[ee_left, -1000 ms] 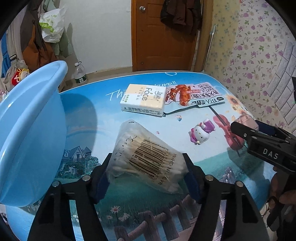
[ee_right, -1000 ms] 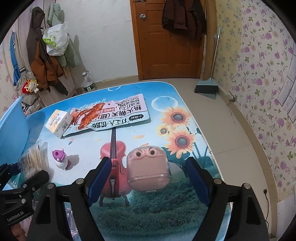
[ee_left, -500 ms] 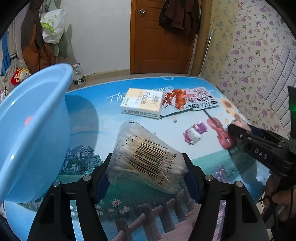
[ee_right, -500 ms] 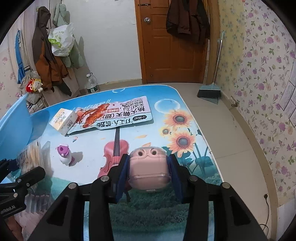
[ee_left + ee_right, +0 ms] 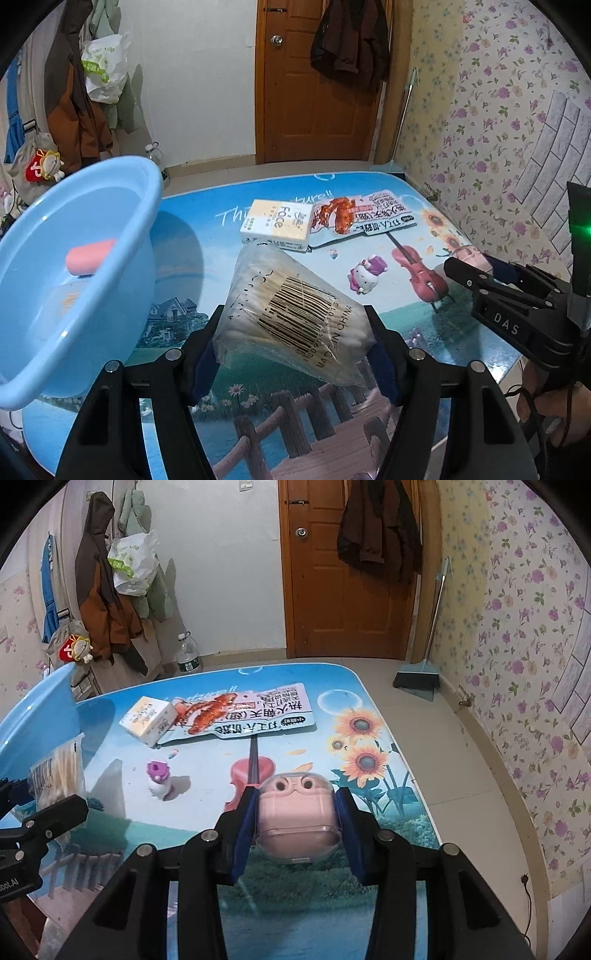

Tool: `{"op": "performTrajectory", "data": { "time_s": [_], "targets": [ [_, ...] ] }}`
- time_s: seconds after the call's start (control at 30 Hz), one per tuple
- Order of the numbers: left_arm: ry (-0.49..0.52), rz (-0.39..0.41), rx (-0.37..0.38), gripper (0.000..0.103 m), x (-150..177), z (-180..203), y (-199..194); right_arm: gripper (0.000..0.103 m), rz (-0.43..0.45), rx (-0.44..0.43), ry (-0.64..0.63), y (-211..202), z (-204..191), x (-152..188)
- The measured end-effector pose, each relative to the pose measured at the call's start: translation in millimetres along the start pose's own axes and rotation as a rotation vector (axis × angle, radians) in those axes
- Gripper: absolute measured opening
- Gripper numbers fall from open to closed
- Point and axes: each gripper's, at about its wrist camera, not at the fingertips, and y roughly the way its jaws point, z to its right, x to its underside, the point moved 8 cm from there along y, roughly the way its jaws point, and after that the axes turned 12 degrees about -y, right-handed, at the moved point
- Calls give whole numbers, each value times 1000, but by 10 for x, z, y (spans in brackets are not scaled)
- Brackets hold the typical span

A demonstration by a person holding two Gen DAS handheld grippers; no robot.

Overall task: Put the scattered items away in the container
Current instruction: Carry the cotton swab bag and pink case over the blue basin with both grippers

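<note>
My left gripper (image 5: pixel 291 332) is shut on a clear bag of cotton swabs (image 5: pixel 288 306), held off the table beside the light blue basin (image 5: pixel 147 177). A pink item (image 5: pixel 90 254) lies inside the basin. My right gripper (image 5: pixel 297 823) is shut on a pink case (image 5: pixel 295 801) with two round eyes, its blue pads pressed on both sides. On the table lie a yellow tissue pack (image 5: pixel 149 720), a printed snack packet (image 5: pixel 251 716) and a small white and purple cat toy (image 5: pixel 159 779). In the left wrist view the right gripper (image 5: pixel 476 269) sits at the right.
The picture-printed table (image 5: pixel 369 709) ends close on the right, with tiled floor and a broom (image 5: pixel 417 675) beyond. A wooden door (image 5: pixel 351 572) and hanging coats stand at the back. A water bottle (image 5: pixel 188 653) stands on the floor behind the table.
The right jaws closed from wide open onto the pink case. The left gripper rose with the swab bag, and more of the basin's inside shows.
</note>
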Motion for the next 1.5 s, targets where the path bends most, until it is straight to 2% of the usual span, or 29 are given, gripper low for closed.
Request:
{"op": "performTrajectory", "data": {
  "time_s": [0.33, 0.87, 1.27, 1.37, 1.5],
  "targets": [
    [-9, 47, 4, 67, -16, -29, -317, 44, 25, -5, -24, -321, -234, -22],
    [-16, 132, 35, 67, -28, -66, -893, 44, 92, 17, -11, -906, -359, -112],
    [-34, 139, 8, 67, 30, -183, -1025, 44, 105, 1, -21, -1073, -537, -115],
    [-19, 150, -30, 67, 56, -185, -1058, 44, 102, 5, -12, -1092, -535, -89],
    [-1, 164, -29, 67, 82, -147, -1132, 44, 110, 9, -6, -1144, -522, -57]
  ]
}}
